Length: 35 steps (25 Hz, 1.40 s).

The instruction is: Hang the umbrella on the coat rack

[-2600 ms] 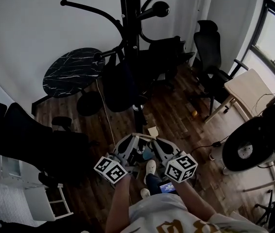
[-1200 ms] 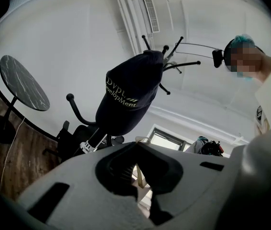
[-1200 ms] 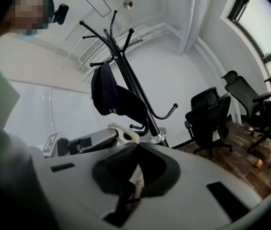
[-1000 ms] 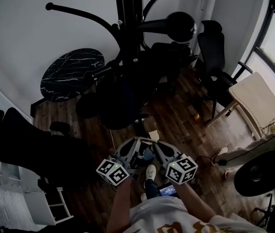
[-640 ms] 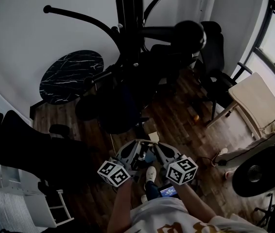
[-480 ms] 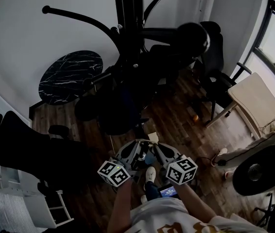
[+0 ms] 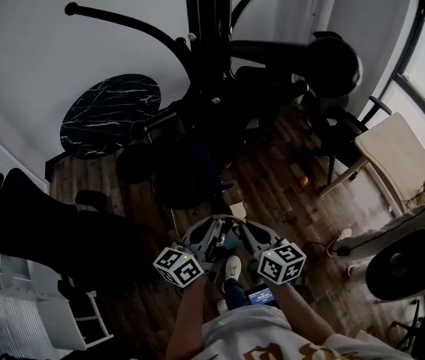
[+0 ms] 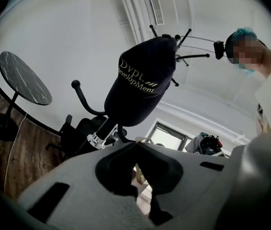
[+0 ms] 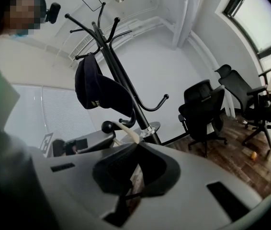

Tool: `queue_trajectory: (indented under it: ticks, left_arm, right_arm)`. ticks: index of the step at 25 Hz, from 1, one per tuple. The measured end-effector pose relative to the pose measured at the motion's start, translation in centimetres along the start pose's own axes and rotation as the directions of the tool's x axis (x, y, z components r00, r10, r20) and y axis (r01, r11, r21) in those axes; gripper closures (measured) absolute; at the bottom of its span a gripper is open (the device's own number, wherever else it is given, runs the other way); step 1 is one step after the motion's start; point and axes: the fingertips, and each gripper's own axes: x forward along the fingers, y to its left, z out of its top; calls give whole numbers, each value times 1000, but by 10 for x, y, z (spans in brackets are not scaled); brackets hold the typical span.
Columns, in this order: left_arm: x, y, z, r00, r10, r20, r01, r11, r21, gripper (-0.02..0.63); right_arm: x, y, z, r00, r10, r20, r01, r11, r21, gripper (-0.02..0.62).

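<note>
The black coat rack [image 7: 206, 66] rises just ahead of me, with ball-tipped arms spreading out. A dark folded bulk [image 7: 186, 167], apparently the umbrella, hangs low beside its pole. In the right gripper view a pale curved handle [image 9: 127, 131] sits by a low hook near the pole [image 9: 126, 90]. A dark cap [image 8: 140, 83] with pale lettering hangs on an upper hook. My left gripper [image 7: 211, 223] and right gripper [image 7: 236, 223] are held close together near my body, short of the rack. Both are shut with nothing between the jaws.
A round black marble table [image 7: 111, 115] stands at the back left. There are black office chairs at the right [image 7: 333, 73] and the left [image 7: 40, 223]. A pale wooden table [image 7: 396, 152] and a fan [image 7: 404, 265] are at the right, and a white shelf [image 7: 77, 317] at the lower left.
The head view has drawn nearer the rack: its ball-tipped arm looms larger and has shifted right. Both grippers have stayed shut and together at the same spot.
</note>
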Motion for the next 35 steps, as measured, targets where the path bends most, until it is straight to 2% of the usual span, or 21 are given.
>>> queue_trajectory:
  ticks: [35]
  left_arm:
    - [21,26,-15,997,-2,-74,2,1000,-7,588]
  right_arm:
    - [30,-23,-21,997,-35,-74,35,999,-7,583]
